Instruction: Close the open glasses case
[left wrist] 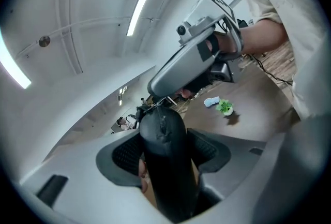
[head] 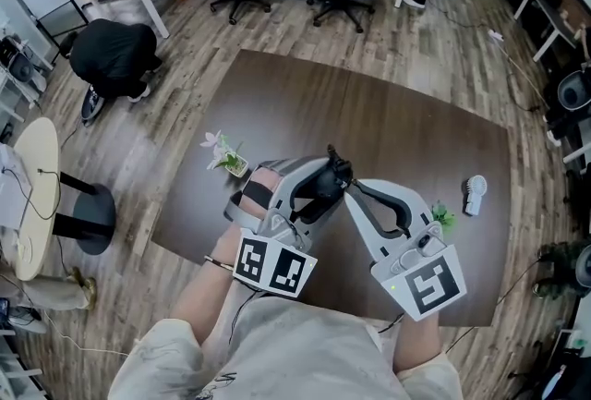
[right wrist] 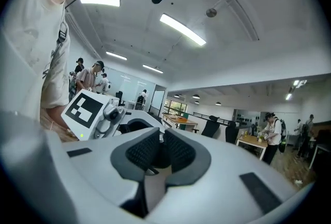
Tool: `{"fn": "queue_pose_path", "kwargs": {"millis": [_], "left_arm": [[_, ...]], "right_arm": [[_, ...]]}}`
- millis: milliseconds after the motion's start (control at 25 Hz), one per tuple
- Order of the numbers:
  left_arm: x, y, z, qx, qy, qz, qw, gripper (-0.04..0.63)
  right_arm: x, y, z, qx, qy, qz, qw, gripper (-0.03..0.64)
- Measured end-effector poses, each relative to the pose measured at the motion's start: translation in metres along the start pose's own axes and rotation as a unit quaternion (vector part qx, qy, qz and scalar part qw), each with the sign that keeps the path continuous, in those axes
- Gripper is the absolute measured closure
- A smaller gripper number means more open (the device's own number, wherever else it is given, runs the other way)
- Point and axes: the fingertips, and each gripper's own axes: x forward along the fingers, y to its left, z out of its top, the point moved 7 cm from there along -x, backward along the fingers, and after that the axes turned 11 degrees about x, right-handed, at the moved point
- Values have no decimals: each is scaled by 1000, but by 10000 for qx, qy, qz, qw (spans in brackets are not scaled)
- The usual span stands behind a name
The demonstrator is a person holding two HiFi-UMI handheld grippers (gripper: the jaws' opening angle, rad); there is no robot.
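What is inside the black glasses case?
The glasses case shows only its black shell and zip seam, clamped in the left gripper; its inside is covered, so contents cannot be seen.

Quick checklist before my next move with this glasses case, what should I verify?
1. Left gripper clamped on case: ok.
2. Right gripper at the case's far end, jaws almost together: ok.
3. Right gripper actually pinching something: cannot tell.
4. Case fully closed: cannot tell.
5. Case held clear of table: ok.
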Motion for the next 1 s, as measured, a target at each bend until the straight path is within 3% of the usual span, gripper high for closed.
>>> {"fn": "queue_pose_path", "kwargs": {"millis": [80, 200, 280, 440, 640, 720, 840, 1000], "left_arm": [[1, -3, 1, 170, 97, -27, 9998, 325], [2, -9, -1, 561, 313, -19, 9979, 325], [2, -13, -4, 810, 436, -24, 9958, 325], [1, -19, -7, 1094, 501, -137, 9926, 327], [-2, -20, -7, 779, 312, -162, 9963, 330], [-3, -15, -8, 757, 339, -82, 9965, 331], [-4, -9, -11, 971, 464, -22, 9942, 331], [-1, -10, -8, 1339, 575, -116, 9893, 331]], "right_arm": [[6, 5, -1, -221, 123, 20, 9997, 546], [9, 8, -14, -745, 983, 101, 9923, 528], [10, 8, -19, -865, 1286, 194, 9877, 532], [14, 8, -21, -538, 1232, 350, 9903, 585], [10, 3, -16, 149, 644, 395, 9970, 598], [4, -3, -18, 292, 651, 302, 9970, 618], [-3, -10, -29, 225, 898, 103, 9956, 620], [-5, -4, -26, 254, 723, 61, 9970, 617]]}}
